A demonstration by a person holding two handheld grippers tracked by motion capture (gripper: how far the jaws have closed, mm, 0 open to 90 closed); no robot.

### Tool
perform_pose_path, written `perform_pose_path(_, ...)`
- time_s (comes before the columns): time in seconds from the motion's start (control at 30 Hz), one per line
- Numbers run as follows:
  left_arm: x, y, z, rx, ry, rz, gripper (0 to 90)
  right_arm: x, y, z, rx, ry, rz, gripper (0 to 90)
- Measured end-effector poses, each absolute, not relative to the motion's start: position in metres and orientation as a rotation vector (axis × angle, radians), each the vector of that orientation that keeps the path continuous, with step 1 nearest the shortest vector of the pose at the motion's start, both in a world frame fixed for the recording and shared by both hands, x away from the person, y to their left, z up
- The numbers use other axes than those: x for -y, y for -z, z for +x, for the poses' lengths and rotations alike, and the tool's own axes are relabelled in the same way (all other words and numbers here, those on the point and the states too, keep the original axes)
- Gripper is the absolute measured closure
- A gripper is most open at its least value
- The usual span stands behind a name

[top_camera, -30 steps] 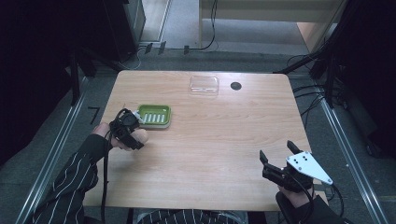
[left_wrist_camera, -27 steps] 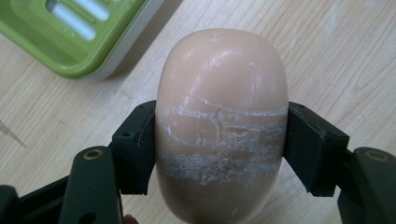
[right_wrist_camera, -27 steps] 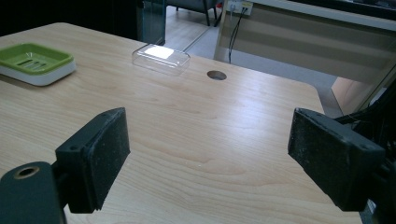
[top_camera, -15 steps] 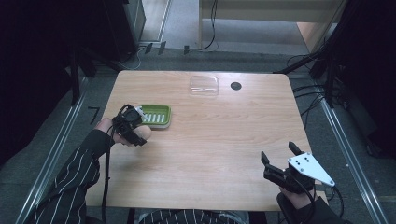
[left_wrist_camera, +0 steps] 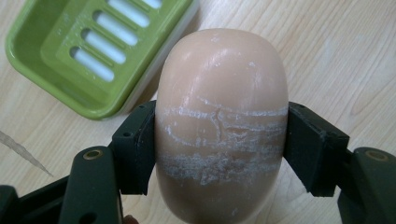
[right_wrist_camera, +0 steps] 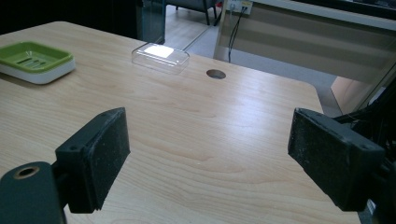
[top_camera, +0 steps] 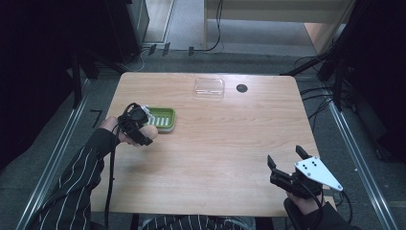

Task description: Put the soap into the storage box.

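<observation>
a: start with the high view. what's on the desk [top_camera: 215, 143]?

b: a green soap dish [top_camera: 160, 118] sits toward the left side, a clear plastic lid [top_camera: 209, 87] lies near the far edge, and a round dark hole [top_camera: 242, 88] is just to the right of that lid. the left tongs [top_camera: 141, 136] are at the left edge of the desk, just in front of the dish, with a pale bar of soap [top_camera: 146, 131] between the jaws. a striped sleeve [top_camera: 76, 187] comes up from the bottom left.

a: and the other hand?

b: the right tongs [top_camera: 285, 160] are at the near right corner, well apart from everything else, jaws spread with nothing between them. the grey three-cornered plate [top_camera: 318, 173] sits on top.

a: left gripper view?

b: the soap [left_wrist_camera: 219, 126] is squeezed between both black jaws, one pad pressed on each side, so these tongs are closed on it. it's a rounded peach-coloured bar with white scuffed lines across its middle. the dish [left_wrist_camera: 93, 51] lies beyond it at the upper left, close to the soap, its slotted green insert bare. whether the soap is touching the wood below, i can't tell.

a: right gripper view?

b: the two jaws stand wide apart over bare wood, gripping nothing. far off, the dish [right_wrist_camera: 35, 59] is at the left, the clear lid [right_wrist_camera: 160, 57] farther along, and the hole [right_wrist_camera: 215, 73] beside it.
</observation>
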State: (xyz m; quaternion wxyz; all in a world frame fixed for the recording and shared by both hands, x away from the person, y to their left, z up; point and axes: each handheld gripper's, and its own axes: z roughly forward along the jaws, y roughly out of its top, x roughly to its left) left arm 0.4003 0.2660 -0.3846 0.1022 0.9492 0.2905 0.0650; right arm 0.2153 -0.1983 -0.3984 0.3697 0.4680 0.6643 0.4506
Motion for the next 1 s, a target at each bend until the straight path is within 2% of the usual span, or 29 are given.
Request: perform_pose_path(1.0,-0.257,0.375,0.419,-0.808,-0.222,2.800,33.2,0.200,0.399,0.215,-1.705,-1.151,1.205,13.4)
